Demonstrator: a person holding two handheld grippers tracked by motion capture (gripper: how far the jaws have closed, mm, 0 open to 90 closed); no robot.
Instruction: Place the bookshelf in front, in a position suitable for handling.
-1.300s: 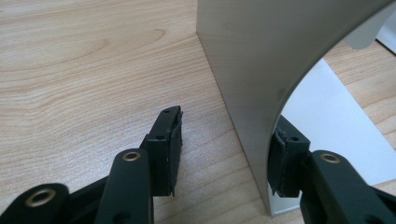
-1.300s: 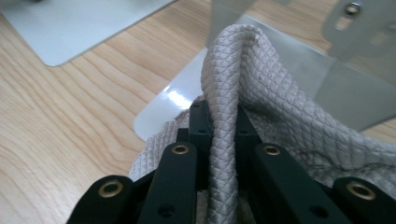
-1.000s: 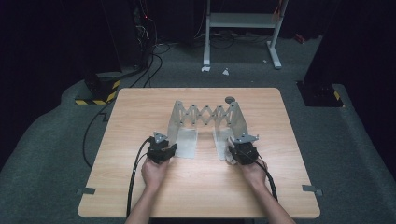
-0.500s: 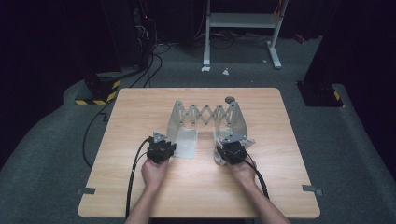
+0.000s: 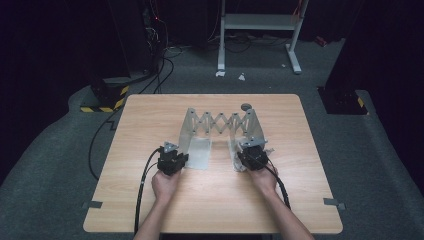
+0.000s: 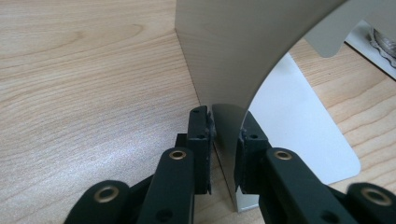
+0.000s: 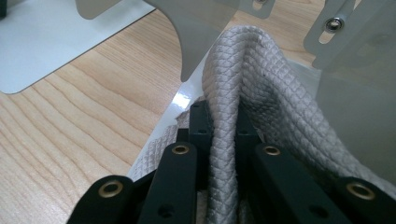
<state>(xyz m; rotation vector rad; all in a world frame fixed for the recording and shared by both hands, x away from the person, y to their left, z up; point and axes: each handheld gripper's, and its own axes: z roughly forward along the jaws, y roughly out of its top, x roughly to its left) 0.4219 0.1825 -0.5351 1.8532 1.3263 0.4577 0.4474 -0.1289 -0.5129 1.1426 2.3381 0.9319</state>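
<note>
Left gripper (image 5: 172, 161) is near the front edge of the table (image 5: 150, 205), a little left of the middle, and the person's left hand (image 5: 165, 184) holds it from behind. In the left gripper view its jaws have just been closing, and now the pads (image 6: 201, 140) are clamped on the thin lower edge of the left metal end plate (image 6: 229, 51) of the expanding rack (image 5: 220, 127). This plate stands upright on a flat white base sheet (image 6: 299, 140) that lies on the wood.

Right gripper (image 5: 252, 157) is beside it, a little right of the middle of the table, held by the right hand (image 5: 263, 180). In the right gripper view its jaws are clamped on a fold of grey quilted cloth (image 7: 233, 107); the cloth is pinched upward between the pads (image 7: 200, 123) and lies against the right end plate (image 7: 359, 116) of the rack.

Farther toward the back edge, the scissor lattice (image 5: 220, 121) of the rack joins the two end plates, and it is partly stretched. A small round grey object (image 5: 246, 106) lies just behind the right plate. Beyond the table there is grey floor (image 5: 60, 165) with black cables (image 5: 160, 75) and a white metal frame (image 5: 257, 25).
</note>
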